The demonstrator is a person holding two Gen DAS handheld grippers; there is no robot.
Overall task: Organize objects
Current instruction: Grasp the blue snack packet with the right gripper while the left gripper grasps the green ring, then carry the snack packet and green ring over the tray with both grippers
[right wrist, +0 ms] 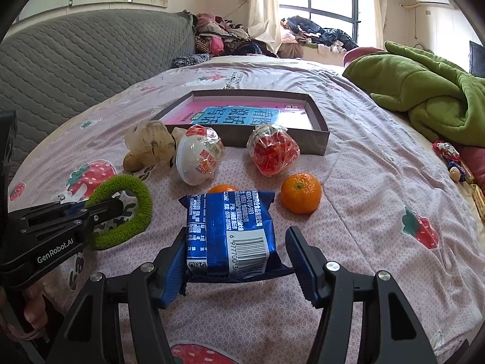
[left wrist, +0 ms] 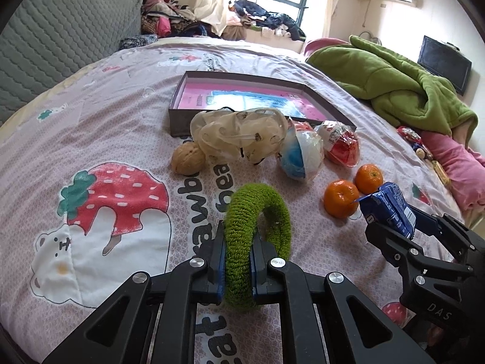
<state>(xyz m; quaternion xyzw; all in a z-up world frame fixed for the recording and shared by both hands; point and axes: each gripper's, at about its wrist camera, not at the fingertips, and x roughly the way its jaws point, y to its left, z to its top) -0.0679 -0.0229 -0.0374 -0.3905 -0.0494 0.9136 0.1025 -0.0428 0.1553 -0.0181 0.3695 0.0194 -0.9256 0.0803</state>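
My left gripper (left wrist: 238,248) is shut on a green knitted ring (left wrist: 257,209) and holds it upright just above the bed; it also shows in the right wrist view (right wrist: 121,209). My right gripper (right wrist: 235,248) holds a blue snack packet (right wrist: 230,230), its jaws wide around it, the right pad apart from the wrapper. A shallow dark box (left wrist: 178,112) with a pink and blue book inside lies beyond. In front of it lie a walnut (left wrist: 188,159), a crumpled plastic bag (left wrist: 239,135), a blue-white ball (left wrist: 300,154), a red wrapped sweet pack (left wrist: 342,145) and two tangerines (left wrist: 341,198).
The bedspread (left wrist: 121,106) with strawberry prints covers the bed. A green blanket (left wrist: 394,82) lies piled at the right, a grey quilted headboard (left wrist: 60,39) at the left. Clothes are heaped by the window (left wrist: 266,21). Small toys (right wrist: 451,157) lie by the right edge.
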